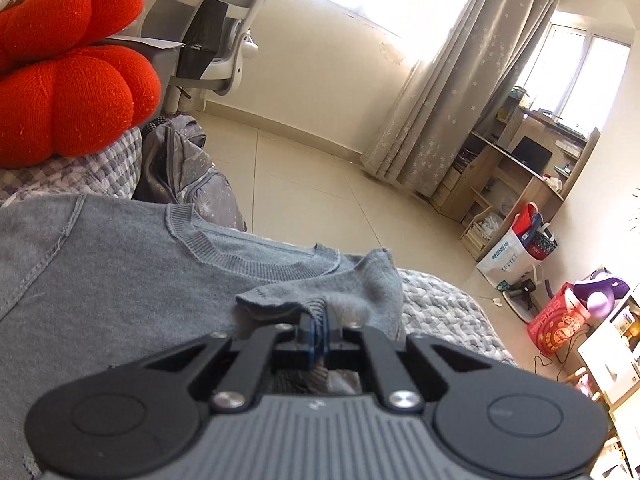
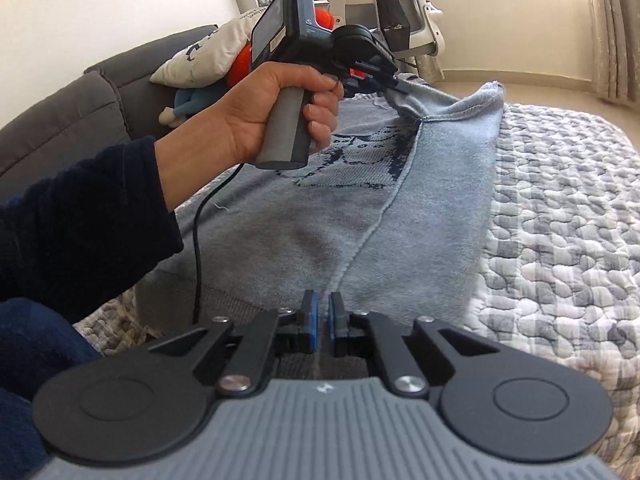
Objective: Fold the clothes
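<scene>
Status: mid-fold on the grey sweater, which lies spread on the quilted bedspread, collar end toward the red cushion, w/ its right side edge doubled up. Left gripper is clamped on a bunched bit of knit near the collar/shoulder, fabric pinched between the blue pads and lifted a little; right wrist view shows the same grip from behind, w/ the hand around the grey handle. Right gripper is closed at the hem end along the side seam; cloth runs in between the pads, so I read it as pinching the hem edge (can't see how deep the bite is). So both ends of the right side strip are held: looks like the lengthwise side fold is the step in hand. Next move, my guess: carry both grippers together across toward the sweater's middle, keeping the strip taut so the crease stays straight, lay it flat, then release. Risk: the collar-end bite is small & bunched, could slip or drag the body w/ it.
</scene>
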`<state>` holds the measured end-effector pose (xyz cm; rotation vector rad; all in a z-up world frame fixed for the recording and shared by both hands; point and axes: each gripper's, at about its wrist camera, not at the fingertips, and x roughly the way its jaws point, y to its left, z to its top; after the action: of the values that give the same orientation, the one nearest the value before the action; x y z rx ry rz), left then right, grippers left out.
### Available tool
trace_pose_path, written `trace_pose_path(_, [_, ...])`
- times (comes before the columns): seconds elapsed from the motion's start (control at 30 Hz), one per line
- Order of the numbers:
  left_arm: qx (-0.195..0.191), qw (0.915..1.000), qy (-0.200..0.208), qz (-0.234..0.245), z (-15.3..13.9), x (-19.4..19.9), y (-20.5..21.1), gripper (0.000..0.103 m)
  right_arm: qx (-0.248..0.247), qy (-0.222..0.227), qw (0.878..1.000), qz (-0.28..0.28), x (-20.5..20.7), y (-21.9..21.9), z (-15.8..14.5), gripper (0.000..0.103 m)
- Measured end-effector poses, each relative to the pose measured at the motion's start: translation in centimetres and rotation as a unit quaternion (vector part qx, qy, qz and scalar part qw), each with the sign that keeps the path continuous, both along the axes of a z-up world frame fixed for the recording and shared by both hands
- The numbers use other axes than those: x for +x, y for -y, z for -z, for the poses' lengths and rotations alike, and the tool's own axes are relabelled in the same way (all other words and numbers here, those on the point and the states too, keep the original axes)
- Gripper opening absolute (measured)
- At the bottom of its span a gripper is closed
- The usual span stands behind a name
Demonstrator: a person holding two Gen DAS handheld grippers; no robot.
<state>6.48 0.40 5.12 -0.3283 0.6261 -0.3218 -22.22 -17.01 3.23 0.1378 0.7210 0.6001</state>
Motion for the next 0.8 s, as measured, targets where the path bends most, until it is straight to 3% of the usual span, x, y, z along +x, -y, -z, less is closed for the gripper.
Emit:
trace_pose_path(0.1, [0.008,0.9985,-0.049,0.024,1.4,0.5,-0.4,0.005,-0.021,-0.016,1.0,-0.003,0.5,-0.2,0.5,0.004])
trace_pose_path(0.13, [0.012,0.9973,-0.067,0.026,1.9,0.7,-0.8,0.009,-0.017,-0.011,1.0,-0.01,0.4,0.1,0.2,0.014])
trace_pose_path(0.27, [-0.021,0.9962,-0.084,-0.003,2.6,1.3,-3.8,0.013,0.039,0.012,0.999,-0.017,0.7,2.9,-1.9,0.019])
trace_pose_path(0.4, [-0.077,0.9911,-0.101,-0.039,2.5,3.2,-6.5,0.024,0.03,0.021,0.998,0.059,4.7,6.1,-3.1,0.032])
trace_pose_path(0.53, [-0.075,0.9905,-0.103,-0.05,2.5,5.0,-5.8,0.046,0.041,0.002,0.994,0.1,10.5,8.2,-3.6,0.032])
trace_pose_path(0.63, [-0.082,0.9895,-0.112,-0.038,3.2,6.6,-4.3,0.054,0.053,-0.005,0.991,0.124,14.6,9.2,-3.8,0.032])
trace_pose_path(0.77, [-0.05,0.9941,-0.092,-0.028,4.0,7.6,-2.0,0.049,0.055,-0.007,0.988,0.143,17.8,9.2,-2.9,0.032])
trace_pose_path(0.8, [-0.037,0.9956,-0.084,-0.022,4.0,7.7,-1.5,0.031,0.061,-0.01,0.988,0.14,18.2,9.1,-2.4,0.032])
